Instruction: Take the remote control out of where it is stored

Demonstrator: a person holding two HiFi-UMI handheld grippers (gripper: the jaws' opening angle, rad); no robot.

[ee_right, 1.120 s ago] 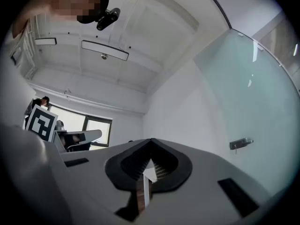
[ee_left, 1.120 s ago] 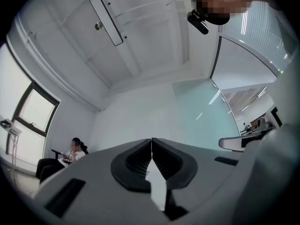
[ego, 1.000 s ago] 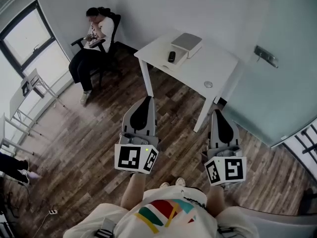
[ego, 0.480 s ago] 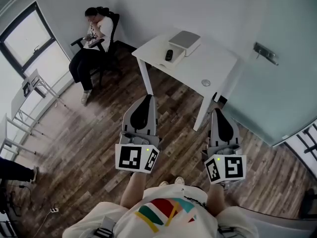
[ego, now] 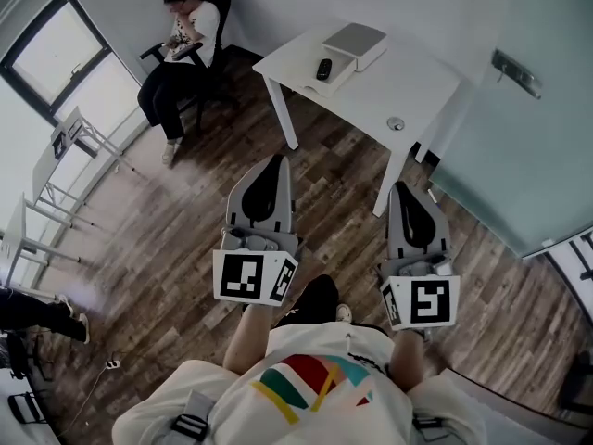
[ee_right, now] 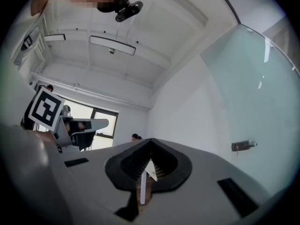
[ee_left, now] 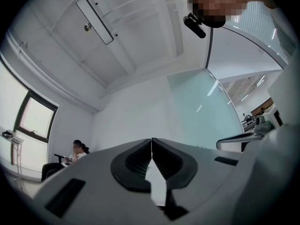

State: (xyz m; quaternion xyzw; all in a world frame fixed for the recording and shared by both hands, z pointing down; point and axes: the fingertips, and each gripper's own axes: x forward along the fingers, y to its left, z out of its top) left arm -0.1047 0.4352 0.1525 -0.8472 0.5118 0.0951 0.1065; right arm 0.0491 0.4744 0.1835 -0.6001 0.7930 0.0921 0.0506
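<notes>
Now the person holds both grippers in front of the body, above the wooden floor [ego: 167, 221]. Both point toward the white table [ego: 408, 82] at the far side of the room. The left gripper [ego: 275, 160] has its jaws fully together. In the left gripper view the two dark pads meet at the tip, and nothing is between them. The right gripper [ego: 405, 186] is in the same state, with its jaws pressed one against the other and nothing held. The two grippers are side by side with a gap between them, and both are well apart from the table.

The remote control [ego: 323, 69] is small and black. It lies on the table, on a low white piece [ego: 338, 73] that sits just beside a flat grey box [ego: 355, 40]. It is not possible to tell from this view whether this piece is a tray or a part of the box. No gripper touches the remote control. A small round thing [ego: 397, 123] lies alone near the closer edge of the table.

To the left of the table a seated person [ego: 185, 49] is on a dark chair [ego: 220, 12], close to a window [ego: 56, 63]. On the right there is a glass wall [ego: 547, 146] with a metal handle [ego: 517, 72].
</notes>
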